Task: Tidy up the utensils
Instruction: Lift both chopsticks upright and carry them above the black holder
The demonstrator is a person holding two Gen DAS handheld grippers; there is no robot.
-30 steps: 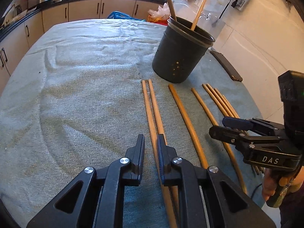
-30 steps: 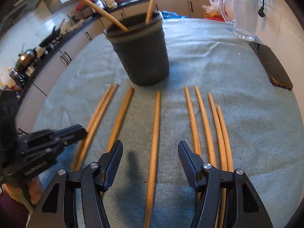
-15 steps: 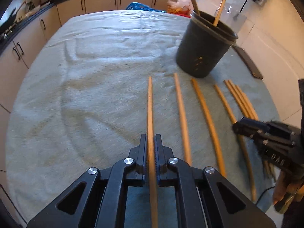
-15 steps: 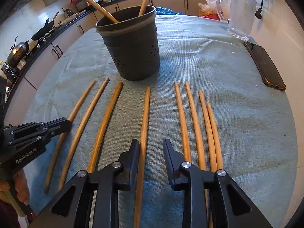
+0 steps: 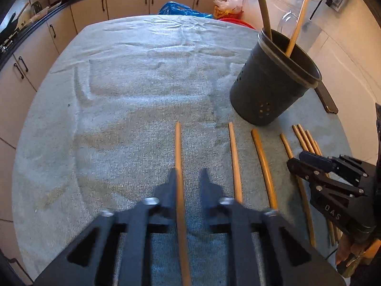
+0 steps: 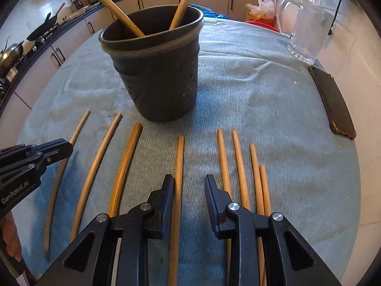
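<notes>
The left gripper (image 5: 188, 178) is smeared by motion blur. Two sticks (image 6: 119, 9) in the black holder (image 6: 157, 81) run off the top edge.

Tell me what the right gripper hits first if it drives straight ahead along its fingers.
Most likely the wooden stick lying between the open fingers of the right gripper, then the grey cloth beneath it. Depth is uncertain; the black utensil holder stands farther off.
</notes>
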